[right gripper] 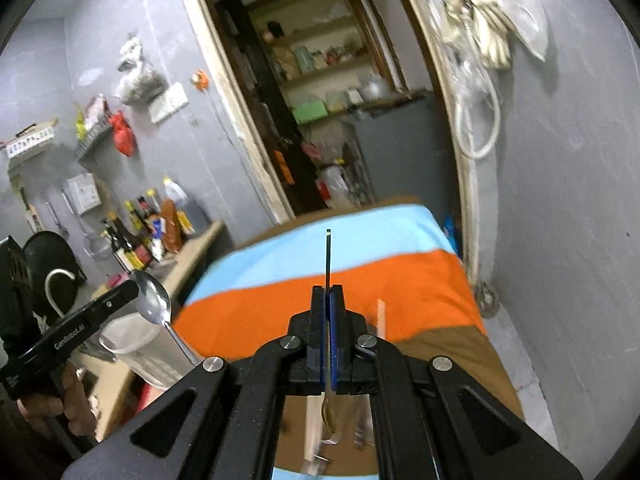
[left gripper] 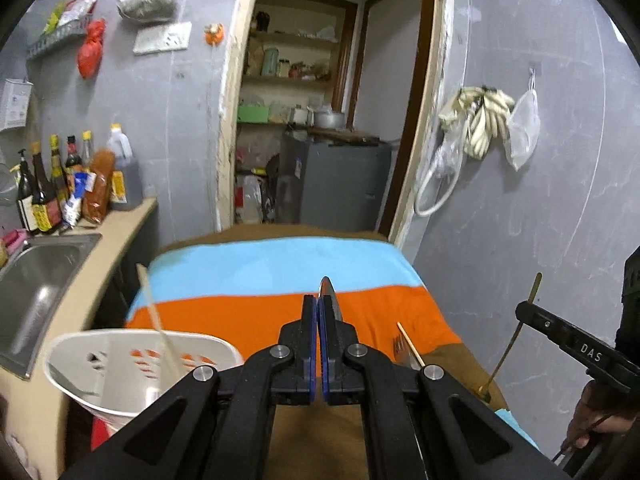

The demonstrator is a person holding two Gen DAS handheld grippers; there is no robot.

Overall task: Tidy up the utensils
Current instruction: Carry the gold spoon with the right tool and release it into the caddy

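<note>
My left gripper (left gripper: 318,300) is shut on a silver spoon (left gripper: 327,286), whose bowl sticks up past the fingertips. In the right wrist view the same gripper (right gripper: 134,288) holds the spoon (right gripper: 154,302) above a white perforated holder (right gripper: 132,344). My right gripper (right gripper: 329,290) is shut on a thin gold-coloured utensil (right gripper: 328,252) seen edge-on, its bowl hanging below the jaws. In the left wrist view that gripper (left gripper: 520,312) holds the gold utensil (left gripper: 504,356) over the table's right side. The holder (left gripper: 120,356) has one chopstick (left gripper: 160,320) leaning in it.
The table wears a blue, orange and brown striped cloth (left gripper: 280,268). On it lie a loose chopstick (left gripper: 410,344) and more utensils (right gripper: 320,452). A steel sink (left gripper: 40,280) and sauce bottles (left gripper: 60,184) stand at the left. A grey wall (left gripper: 540,220) closes the right.
</note>
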